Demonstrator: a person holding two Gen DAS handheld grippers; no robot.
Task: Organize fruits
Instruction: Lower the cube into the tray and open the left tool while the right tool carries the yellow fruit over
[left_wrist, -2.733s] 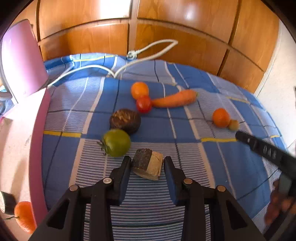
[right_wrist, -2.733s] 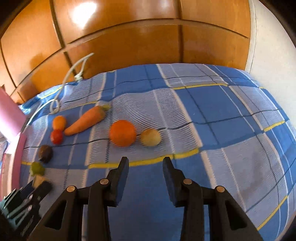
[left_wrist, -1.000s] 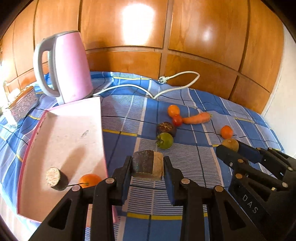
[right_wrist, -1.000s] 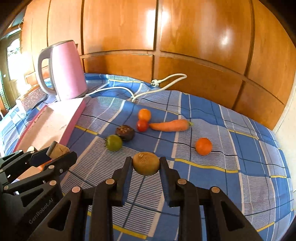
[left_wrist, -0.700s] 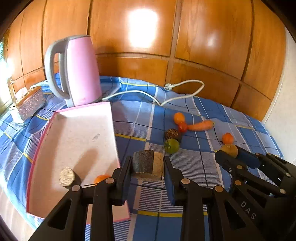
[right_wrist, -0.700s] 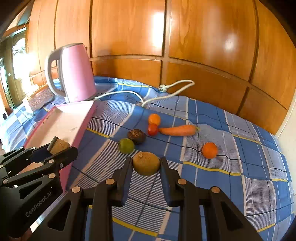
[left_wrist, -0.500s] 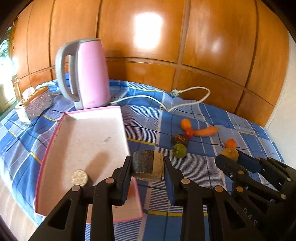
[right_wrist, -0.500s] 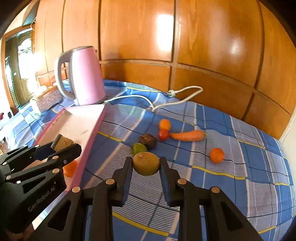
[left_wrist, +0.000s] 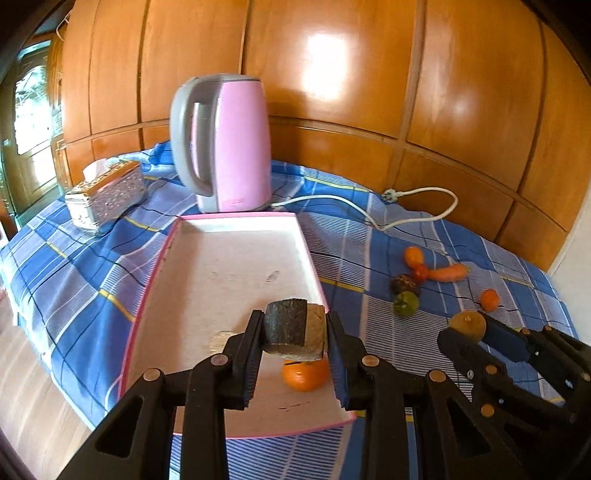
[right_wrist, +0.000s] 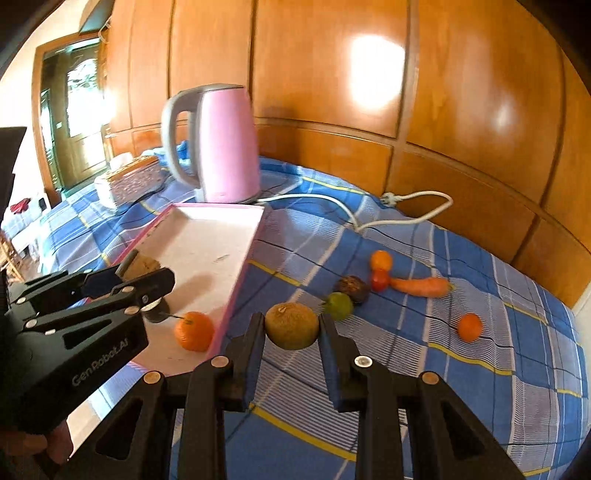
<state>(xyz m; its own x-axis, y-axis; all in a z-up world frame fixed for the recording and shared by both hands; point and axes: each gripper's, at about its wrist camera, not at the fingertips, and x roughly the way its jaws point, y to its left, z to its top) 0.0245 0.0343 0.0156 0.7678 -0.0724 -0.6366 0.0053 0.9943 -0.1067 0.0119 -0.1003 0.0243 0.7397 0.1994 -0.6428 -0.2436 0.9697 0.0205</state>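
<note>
A dark-skinned cut chunk (left_wrist: 295, 328) with a pale cut face is gripped between the fingers of the left tool (left_wrist: 295, 338), held above the near end of the pink tray (left_wrist: 236, 254), just over an orange fruit (left_wrist: 306, 373) lying in it. A brownish-green round fruit (right_wrist: 291, 326) is clamped in the right tool (right_wrist: 291, 334), held above the blue checked cloth (right_wrist: 480, 369) beside the tray.

The chunk is judged light and fairly stiff, best held across its flat sides. The round fruit is judged firm but prone to rolling, best held across its widest part.

Only the right wrist view shows a small dark round piece (right_wrist: 153, 312) in the tray beside the orange fruit; the left view hides it behind its own tool.
</note>
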